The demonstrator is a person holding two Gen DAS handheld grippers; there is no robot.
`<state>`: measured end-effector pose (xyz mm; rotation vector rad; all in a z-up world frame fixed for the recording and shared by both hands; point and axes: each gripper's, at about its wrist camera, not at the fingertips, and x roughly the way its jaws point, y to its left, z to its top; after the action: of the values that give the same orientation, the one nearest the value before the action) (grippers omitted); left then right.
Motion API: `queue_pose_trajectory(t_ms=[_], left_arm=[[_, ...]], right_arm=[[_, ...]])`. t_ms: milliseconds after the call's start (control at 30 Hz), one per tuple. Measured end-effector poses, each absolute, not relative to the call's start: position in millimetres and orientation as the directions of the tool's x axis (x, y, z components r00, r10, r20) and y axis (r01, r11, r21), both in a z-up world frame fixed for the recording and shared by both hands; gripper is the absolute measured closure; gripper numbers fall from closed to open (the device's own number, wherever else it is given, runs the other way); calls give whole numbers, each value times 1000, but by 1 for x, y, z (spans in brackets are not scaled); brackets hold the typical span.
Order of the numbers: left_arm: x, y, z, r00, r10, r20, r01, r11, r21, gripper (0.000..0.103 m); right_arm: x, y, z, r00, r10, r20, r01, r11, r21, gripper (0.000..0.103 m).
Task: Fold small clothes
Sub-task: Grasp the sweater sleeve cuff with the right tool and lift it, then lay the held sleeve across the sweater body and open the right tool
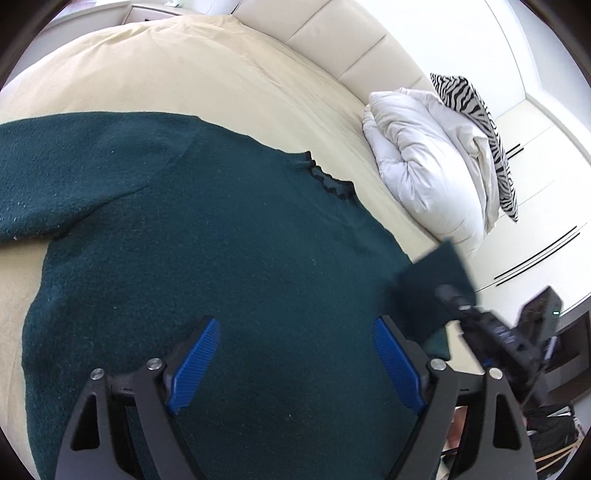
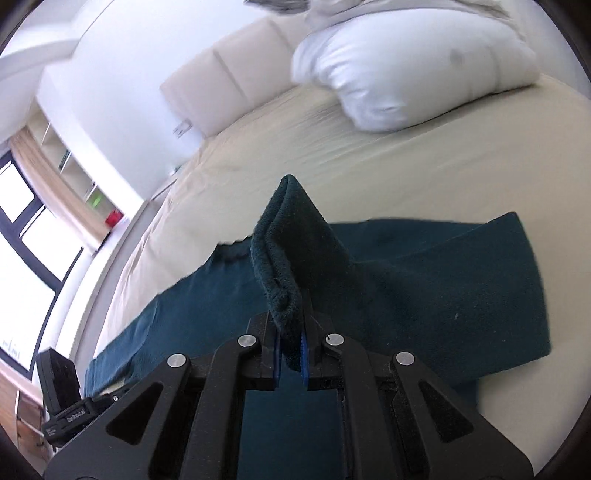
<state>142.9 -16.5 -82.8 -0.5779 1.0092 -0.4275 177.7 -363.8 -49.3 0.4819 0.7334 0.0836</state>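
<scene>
One dark green sweater [image 1: 207, 236] lies spread flat on the bed [image 1: 184, 70], directly beneath the left gripper [image 1: 295, 365], whose jaws stand wide apart with nothing between them. The right gripper [image 2: 291, 354] is pressed together, pinching a raised fold of one sleeve [image 2: 291, 251]. Beyond both grippers, one white duvet [image 1: 424, 158] and one zebra-striped pillow [image 1: 476, 114] sit against the headboard [image 1: 332, 33].

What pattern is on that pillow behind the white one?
Black-and-white zebra stripes on the pillow, clearest in the left wrist view.
</scene>
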Motion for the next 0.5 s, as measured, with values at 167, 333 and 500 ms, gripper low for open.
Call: queue_pose_trajectory(t_ms=[167,333,500], left_arm=[[153,-15,-84,468,-596,-652,68,760,-646,16],[166,-37,-83,444,-621,-645,96,749,-655,14],[187,-87,-86,379,-628,-680,168,769,-616,21]], right_arm=[[208,-292,-104,630,315,-710,-4,915,403,70],[172,-304,-115,656,396,-643,-31,865,501,50],[111,-365,-111,777,310,-547,116,784,610,50]])
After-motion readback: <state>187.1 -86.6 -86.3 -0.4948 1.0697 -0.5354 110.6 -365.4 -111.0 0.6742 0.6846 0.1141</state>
